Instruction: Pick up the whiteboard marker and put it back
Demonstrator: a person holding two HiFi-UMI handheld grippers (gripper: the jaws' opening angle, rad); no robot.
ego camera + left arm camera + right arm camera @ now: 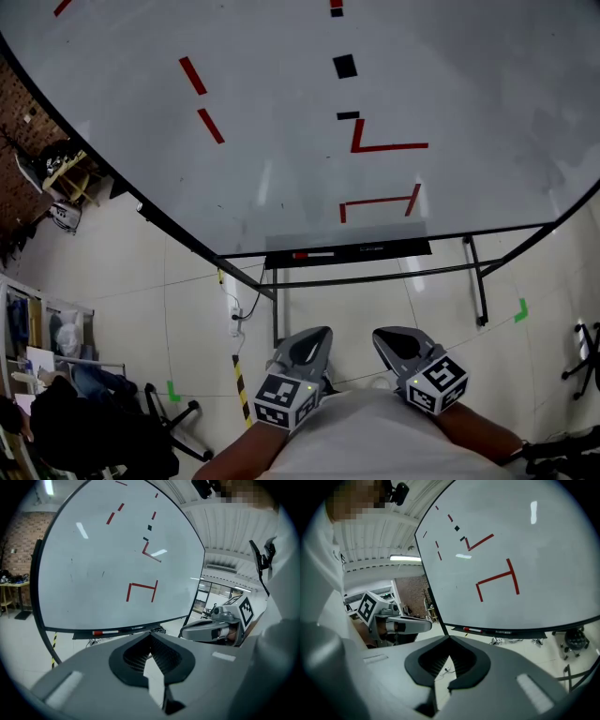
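Fingers [129,658] on the left gripper [150,634] are pressing together at their tips with nothing between them, and the right gripper [450,639] is doing the same, so neither is carrying anything. The whiteboard marker [314,254], red-capped with a pale body, is lying flat on the tray [394,249] that is running under the bottom edge of the whiteboard [281,141], toward the tray's left end. Something dark is sitting further right on the tray, too small to identify. Red strokes are showing on the board above. Both grippers are hanging low and close to the person's body, pointing at the board but well apart from the tray. Judging by this, the marker is resting in its home place and no grasp is under way. If the pick-up is yet to come, the whole job is waiting: reaching in, parting the fingers, closing on the marker, lifting it and laying it back.
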